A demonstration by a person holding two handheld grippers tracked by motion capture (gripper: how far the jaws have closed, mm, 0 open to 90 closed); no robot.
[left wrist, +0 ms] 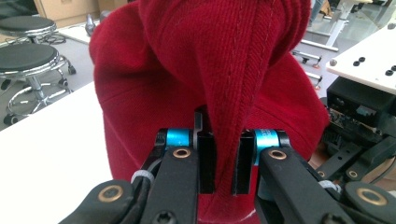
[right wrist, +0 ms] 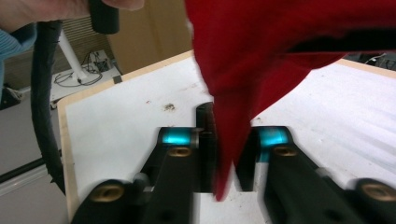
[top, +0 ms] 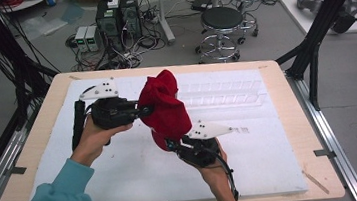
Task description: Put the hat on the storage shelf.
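1. Clearly the thing in hand is a red knitted garment (top: 167, 109), ribbed with a stitched seam (a hat or a small pullover, I cannot tell which). It hangs in the air above the middle of the counter (top: 274, 171), bunched between the 2 claws, clear of the white foam sheet (top: 123, 171) or at most brushing it.

2. The left claw (top: 143, 110) comes in from the left edge side. In the left gripper view its jaws are nearly closed on a fold of the cloth along the seam, pinching it firmly.

3. The right claw (top: 171, 145) sits lower, toward the near edge. In the right gripper view its jaws are drawn close around a hanging point of the red cloth, which passes down between them.

4. Handling, as a judgement: the cloth looks soft, light and limp. It should not break or slip much, since the knit gives the jaws something to bite, but it will sag and fold wherever it is unsupported.

5. Best holds are likely the seam, hem or a doubled fold (a single layer may stretch and pull out). 2 holds set well apart would spread it flat.

6. Containers: a clear plastic tray (top: 226, 93) with shallow compartments lies toward the far edge of the counter, just behind the garment. Its compartments look empty, though the clear plastic makes this hard to confirm.
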